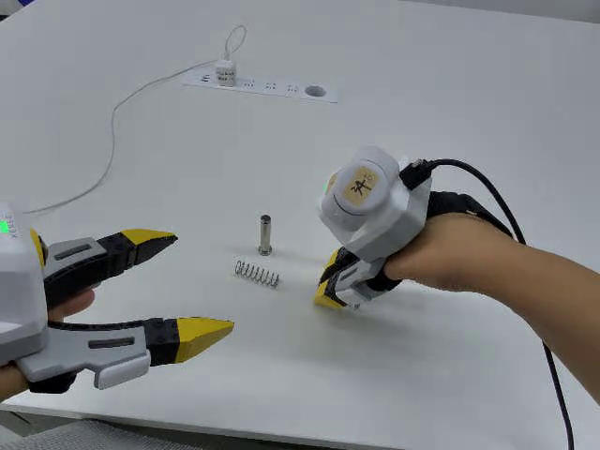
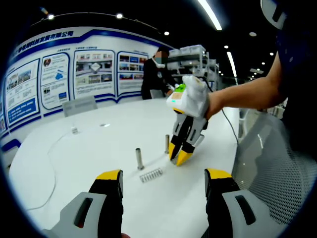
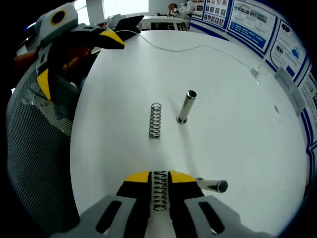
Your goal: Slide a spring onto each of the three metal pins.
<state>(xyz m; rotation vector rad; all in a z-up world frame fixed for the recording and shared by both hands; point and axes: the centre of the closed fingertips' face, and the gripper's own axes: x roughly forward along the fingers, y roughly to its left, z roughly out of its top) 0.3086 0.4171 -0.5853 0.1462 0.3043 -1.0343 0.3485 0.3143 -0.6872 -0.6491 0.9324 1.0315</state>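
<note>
In the head view, at 8 o'clock, left gripper [image 1: 202, 281] with jaws spread wide, grasping nothing; near centre, upright metal pin [image 1: 265, 234] on the white tabletop [image 1: 422, 122], loose spring [image 1: 257, 273] lying just at its 6 o'clock; right gripper [image 1: 328, 296] at 3 o'clock of both, tips down near the tabletop. In the left gripper view, second pin [image 2: 167, 144] standing just beside the right gripper, at its 10 o'clock. In the right gripper view, jaws clenched on the sides of a held spring [image 3: 159, 191], second pin just at 3 o'clock of them. Judged light, thin and springy, prone to squash or flick away: best pinched gently mid-length, one end left clear for the pin
</note>
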